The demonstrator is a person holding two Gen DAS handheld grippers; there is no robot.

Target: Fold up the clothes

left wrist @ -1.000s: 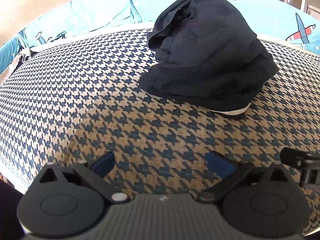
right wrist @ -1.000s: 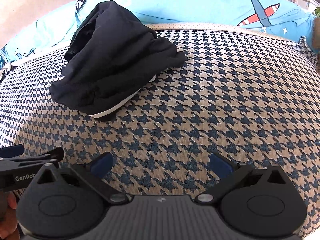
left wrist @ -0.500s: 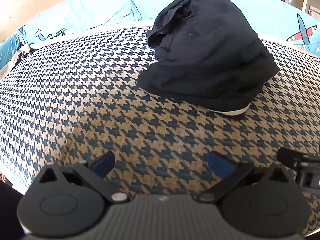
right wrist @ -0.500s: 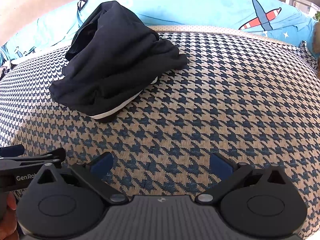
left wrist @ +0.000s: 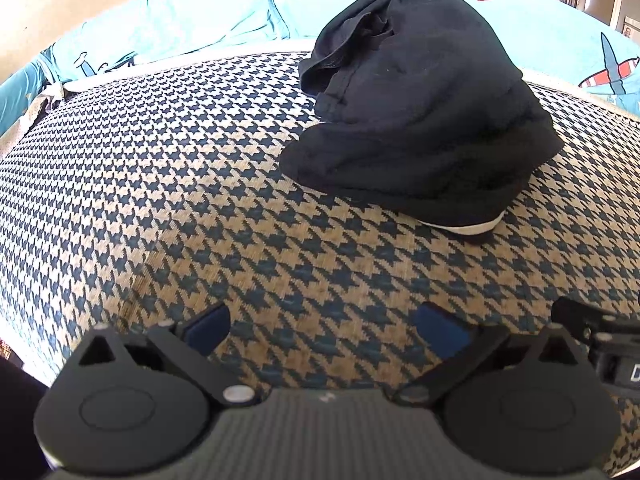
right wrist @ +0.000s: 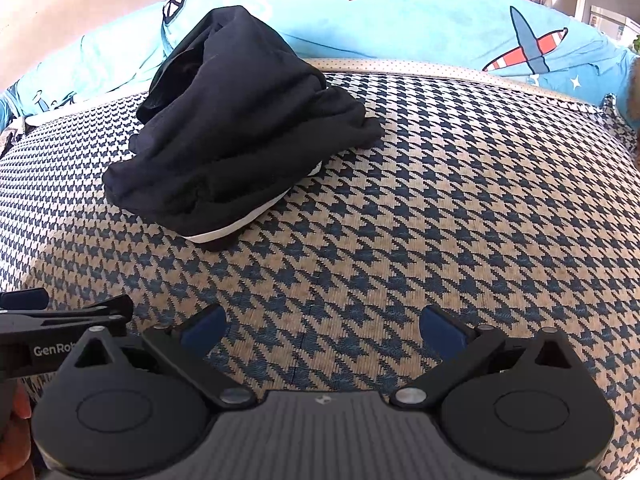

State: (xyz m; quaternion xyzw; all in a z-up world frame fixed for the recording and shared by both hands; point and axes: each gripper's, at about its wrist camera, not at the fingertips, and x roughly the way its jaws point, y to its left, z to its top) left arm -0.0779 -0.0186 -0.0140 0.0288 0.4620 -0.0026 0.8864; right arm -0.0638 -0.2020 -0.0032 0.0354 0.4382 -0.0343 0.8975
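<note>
The left gripper (left wrist: 322,330) has its jaws spread wide with nothing between them, only the houndstooth cover (left wrist: 160,184) showing in the gap. The right gripper (right wrist: 322,330) stands the same way, wide open and empty, just beside its partner.

Ahead of both sets of jaws, well apart from the blue pads, lies the black garment (left wrist: 416,120), heaped in a crumpled mound; from the left jaws it sits forward and to the right, from the right jaws (right wrist: 240,136) forward and to the left. A white trim (right wrist: 236,230) peeks out under its nearest edge. Behind it runs a blue cushion with aeroplane print (right wrist: 440,24).

The step in hand looks like the approach for a first grasp. Done well, each gripper would likely take a separate outer edge, low and near the trim, rather than pinching the top of the heap, so the cloth can be lifted and spread flat before any fold. Which part is hem or collar cannot be told yet.
</note>
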